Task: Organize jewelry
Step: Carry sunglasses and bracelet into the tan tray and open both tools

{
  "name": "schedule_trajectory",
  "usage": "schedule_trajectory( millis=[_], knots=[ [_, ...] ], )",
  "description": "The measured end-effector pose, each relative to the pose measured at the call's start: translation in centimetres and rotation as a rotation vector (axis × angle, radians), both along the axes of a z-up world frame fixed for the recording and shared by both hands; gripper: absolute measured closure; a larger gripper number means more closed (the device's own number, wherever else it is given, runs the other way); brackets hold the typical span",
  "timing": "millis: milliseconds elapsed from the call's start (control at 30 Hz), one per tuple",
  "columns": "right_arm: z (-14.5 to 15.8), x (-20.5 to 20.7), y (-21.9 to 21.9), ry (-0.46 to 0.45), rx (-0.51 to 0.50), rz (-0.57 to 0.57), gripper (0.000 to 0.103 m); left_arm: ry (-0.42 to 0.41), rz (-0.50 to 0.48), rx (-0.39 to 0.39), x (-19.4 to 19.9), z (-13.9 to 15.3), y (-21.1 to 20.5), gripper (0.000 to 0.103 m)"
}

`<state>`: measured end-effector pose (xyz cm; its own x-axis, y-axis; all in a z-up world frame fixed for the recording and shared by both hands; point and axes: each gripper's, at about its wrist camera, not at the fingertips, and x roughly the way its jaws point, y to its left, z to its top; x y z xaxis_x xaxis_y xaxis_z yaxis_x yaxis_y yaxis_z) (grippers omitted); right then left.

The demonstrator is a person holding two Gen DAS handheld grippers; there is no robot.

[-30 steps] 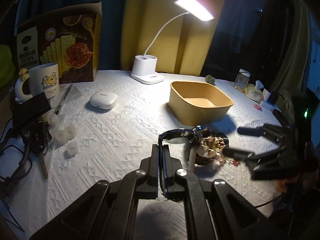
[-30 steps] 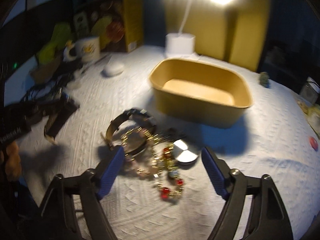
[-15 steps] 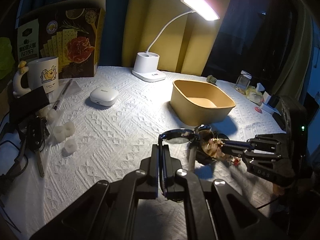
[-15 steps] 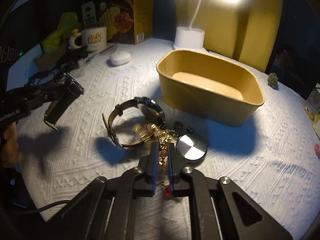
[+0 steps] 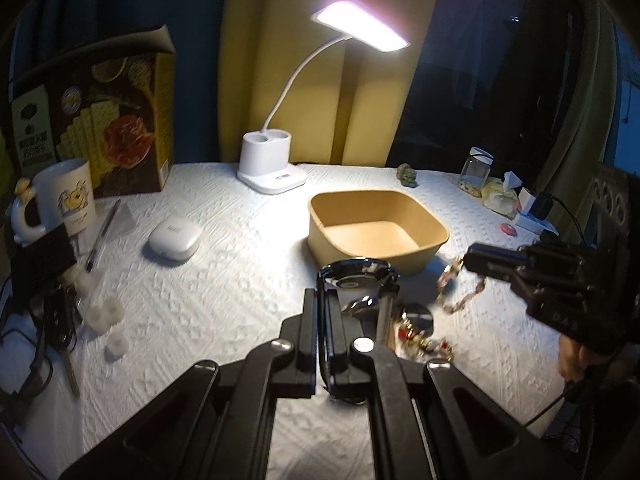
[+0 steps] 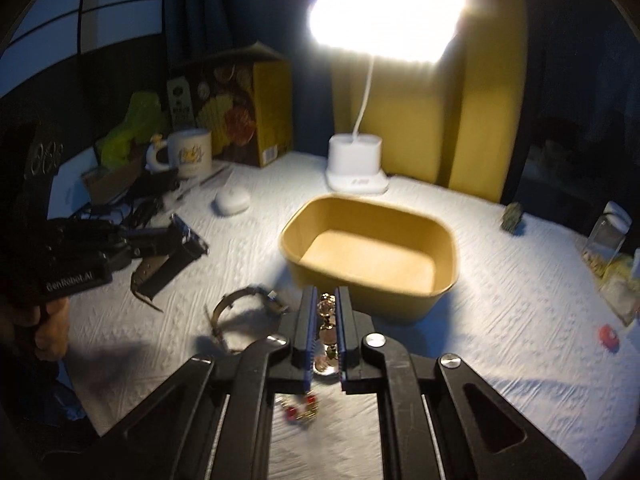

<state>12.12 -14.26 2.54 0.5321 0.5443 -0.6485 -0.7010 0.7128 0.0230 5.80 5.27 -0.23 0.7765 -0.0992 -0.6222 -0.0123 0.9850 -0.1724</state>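
Here, at the far left of the right wrist view, the left gripper (image 6: pixel 182 242) is clamped shut on a dark watch (image 6: pixel 160 276) by its strap, lifted off the white cloth (image 6: pixel 500 340). Right of it a second watch (image 6: pixel 244 312) lies curled on the cloth. At lower centre the right gripper (image 6: pixel 325 316) pinches a gold bead bracelet (image 6: pixel 327 320), which hangs between its closed fingers just in front of the tan box (image 6: pixel 370 248). In the left wrist view the bracelet (image 5: pixel 460 288) dangles at right, above more jewelry (image 5: pixel 420 340) heaped beside the box (image 5: pixel 376 228).
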Motion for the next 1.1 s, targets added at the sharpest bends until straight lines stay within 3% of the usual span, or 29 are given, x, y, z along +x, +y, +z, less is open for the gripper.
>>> schedule_trajectory(
  millis=[367, 933, 1067, 1100],
  knots=[
    [2.5, 5.7, -2.6, -0.061, 0.039, -0.031, 0.095, 0.003, -0.033, 0.035, 5.2, 1.9, -2.5, 0.100],
    [-0.5, 11.8, -2.8, 0.036, 0.059, -0.046, 0.094, 0.105, -0.067, 0.000, 12.2, -0.3, -4.6, 0.099],
    [-0.7, 12.1, -3.1, 0.047, 0.069, -0.056, 0.067, 0.131, -0.075, -0.014, 13.1, -1.0, -4.8, 0.092],
    [-0.7, 12.1, -3.1, 0.046, 0.072, -0.058, 0.067, 0.130, -0.075, -0.014, 13.1, -1.0, -4.9, 0.090]
  ],
)
